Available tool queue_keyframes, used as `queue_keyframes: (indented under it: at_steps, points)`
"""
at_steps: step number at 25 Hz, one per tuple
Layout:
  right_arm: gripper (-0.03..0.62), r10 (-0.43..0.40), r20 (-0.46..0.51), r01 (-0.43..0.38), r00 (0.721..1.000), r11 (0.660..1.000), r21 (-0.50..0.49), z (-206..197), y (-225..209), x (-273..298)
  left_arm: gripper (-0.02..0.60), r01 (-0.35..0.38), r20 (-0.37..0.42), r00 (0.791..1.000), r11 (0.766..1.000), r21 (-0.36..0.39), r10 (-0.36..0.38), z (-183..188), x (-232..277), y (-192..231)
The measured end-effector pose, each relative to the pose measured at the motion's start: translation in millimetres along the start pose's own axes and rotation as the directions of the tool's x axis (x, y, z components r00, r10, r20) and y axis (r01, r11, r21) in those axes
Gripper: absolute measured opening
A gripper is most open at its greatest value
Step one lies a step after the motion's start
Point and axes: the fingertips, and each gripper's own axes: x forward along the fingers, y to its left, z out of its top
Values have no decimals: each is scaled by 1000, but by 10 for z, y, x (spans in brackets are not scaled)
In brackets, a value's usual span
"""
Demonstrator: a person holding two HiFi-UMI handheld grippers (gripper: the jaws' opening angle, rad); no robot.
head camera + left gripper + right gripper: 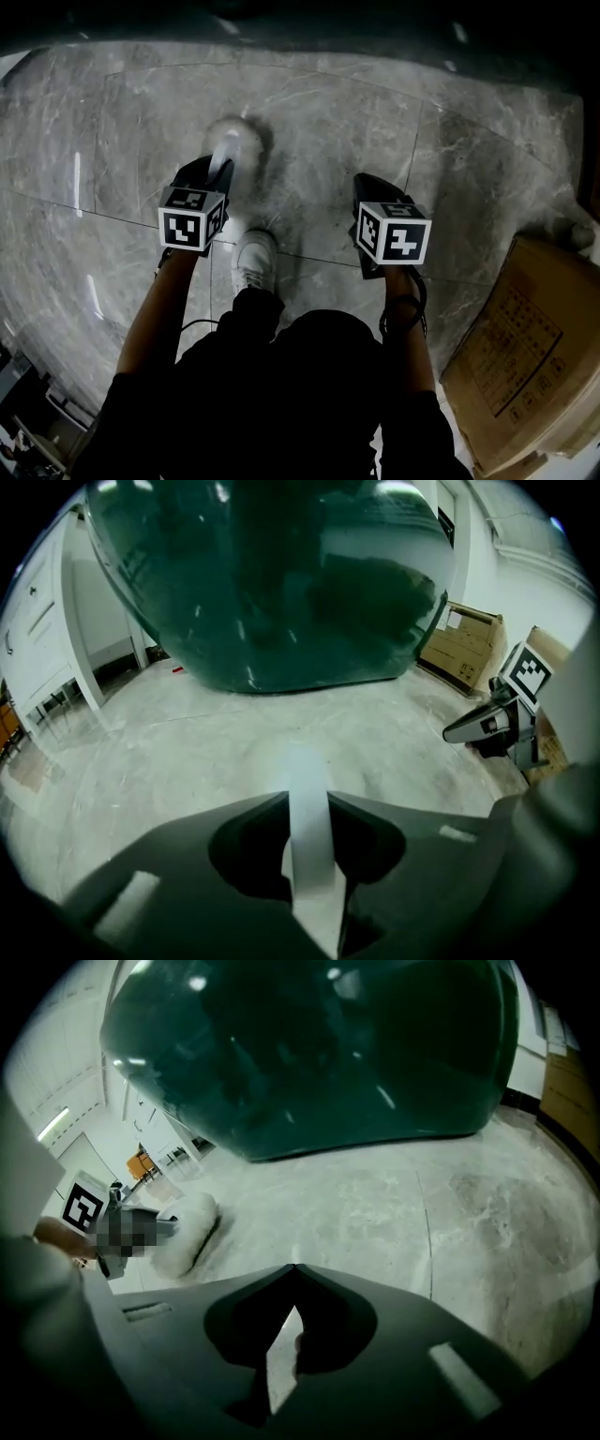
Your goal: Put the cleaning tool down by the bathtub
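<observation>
The left gripper (307, 803) is clenched on the white handle of the cleaning tool (232, 136), whose fluffy head is low over the marble floor (112, 131); it looks blurred, so contact is uncertain. The right gripper (293, 1267) is closed on nothing. The bathtub (272, 583) stands ahead, apart. Releasing here would let the handle topple, away from the tub.

Seen from above, the left arm (157, 314) and right arm (410, 337) reach forward and down, side by side. The left gripper (214, 176) is clamped on a white handle (309, 827), a jaw pressed to either side. The right gripper (380, 195), well apart from it, hangs with its jaw tips meeting on nothing.
</observation>
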Motion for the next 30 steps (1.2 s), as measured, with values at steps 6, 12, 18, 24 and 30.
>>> queue_keyframes:
  at_steps: [6,12,18,24,30]
  points:
    - [23,12,-48,-12,999,1000,11,-89,29,94,89,15,-8,1000,1000,10,-15,28,61,-38]
    - [23,15,-63,-14,998,1000,20,-135,13,129,89,18,-3,1000,1000,6,-18,43,80,-23]
    - [23,17,-57,-16,998,1000,26,-137,21,121,89,26,9,1000,1000,0,-26,48,83,-34]
    - [23,10,-21,-10,1000,1000,0,-83,30,91,90,17,35,999,1000,18,-18,41,78,9]
    - [23,31,43,-33,999,999,32,30,59,13,137,25,55,998,999,21,-26,43,31,19]
